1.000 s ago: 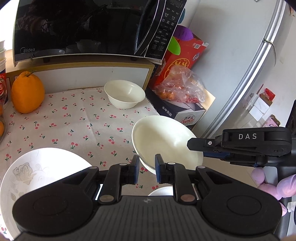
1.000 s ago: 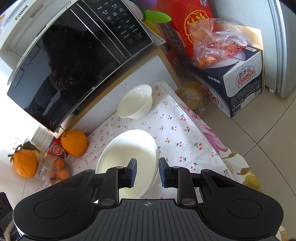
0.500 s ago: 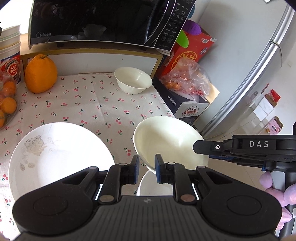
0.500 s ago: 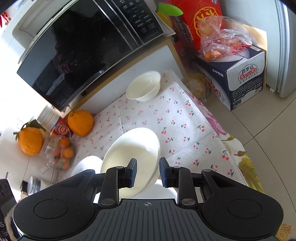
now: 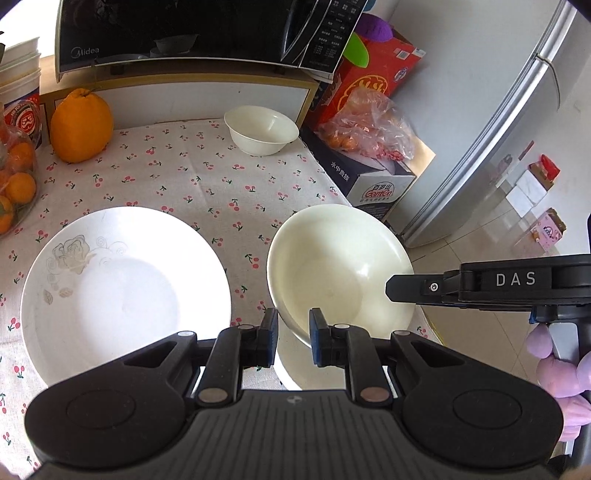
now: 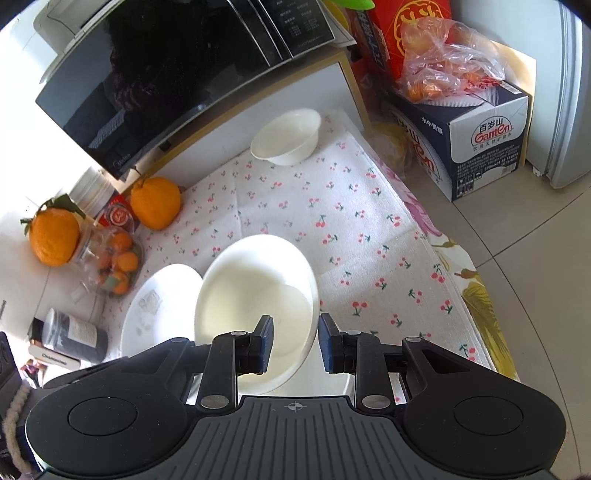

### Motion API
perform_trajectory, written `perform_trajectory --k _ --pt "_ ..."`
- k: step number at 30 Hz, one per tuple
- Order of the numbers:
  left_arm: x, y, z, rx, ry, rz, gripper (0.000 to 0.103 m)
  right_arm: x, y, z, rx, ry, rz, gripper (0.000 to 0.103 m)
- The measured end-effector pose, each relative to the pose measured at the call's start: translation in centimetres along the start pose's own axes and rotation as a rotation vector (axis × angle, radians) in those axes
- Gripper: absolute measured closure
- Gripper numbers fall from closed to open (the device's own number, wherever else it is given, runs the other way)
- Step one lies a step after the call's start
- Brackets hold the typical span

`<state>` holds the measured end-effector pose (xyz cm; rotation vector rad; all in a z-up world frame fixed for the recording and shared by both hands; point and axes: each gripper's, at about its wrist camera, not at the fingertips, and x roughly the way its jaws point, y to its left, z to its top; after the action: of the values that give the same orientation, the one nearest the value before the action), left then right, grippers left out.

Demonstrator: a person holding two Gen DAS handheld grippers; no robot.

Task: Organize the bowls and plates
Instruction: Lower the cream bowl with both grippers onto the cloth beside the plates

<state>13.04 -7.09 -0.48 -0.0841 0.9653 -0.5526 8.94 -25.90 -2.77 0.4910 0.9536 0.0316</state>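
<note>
A cream bowl [image 5: 340, 269] hangs tilted above the cherry-print tablecloth [image 5: 207, 177]. My left gripper [image 5: 293, 334] is shut on its near-left rim. My right gripper [image 5: 393, 290] comes in from the right and is shut on the opposite rim. In the right wrist view the same bowl [image 6: 255, 295] has its rim between the fingers of the right gripper [image 6: 295, 341]. A large white plate [image 5: 122, 295] with a rose pattern lies flat to the left of the bowl, and the bowl partly hides this plate [image 6: 155, 314]. A smaller cream bowl [image 5: 262, 129] stands upright at the back, also in view as the small bowl [image 6: 286, 136].
A microwave [image 5: 184, 29] stands on a shelf behind the table. Big oranges [image 5: 81, 125] and a bag of tangerines [image 5: 14, 184] crowd the left. Boxes [image 5: 373, 184] and a fridge [image 5: 498, 129] stand right of the table edge, over tiled floor. Another white dish [image 5: 291, 373] shows under the bowl.
Both grippers have carried the cream bowl toward the near side of the table. The large plate, first cut off at the left, now lies fully in view beside the bowl.
</note>
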Motion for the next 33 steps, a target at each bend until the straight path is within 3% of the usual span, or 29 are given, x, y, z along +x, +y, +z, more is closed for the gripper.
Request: perform_trajectory --k 9,33 --pt "-0.4 -0.3 -0.4 0.009 0.003 -0.006 0.087 -1.0 -0.1 -0.4 -0.014 -0.006 0.0 0.077" --pt "0.9 -0.6 -1.7 0.049 0.085 0.042 0.087 1.5 0.6 -2.2 -0.137 0.113 -0.093 0.076"
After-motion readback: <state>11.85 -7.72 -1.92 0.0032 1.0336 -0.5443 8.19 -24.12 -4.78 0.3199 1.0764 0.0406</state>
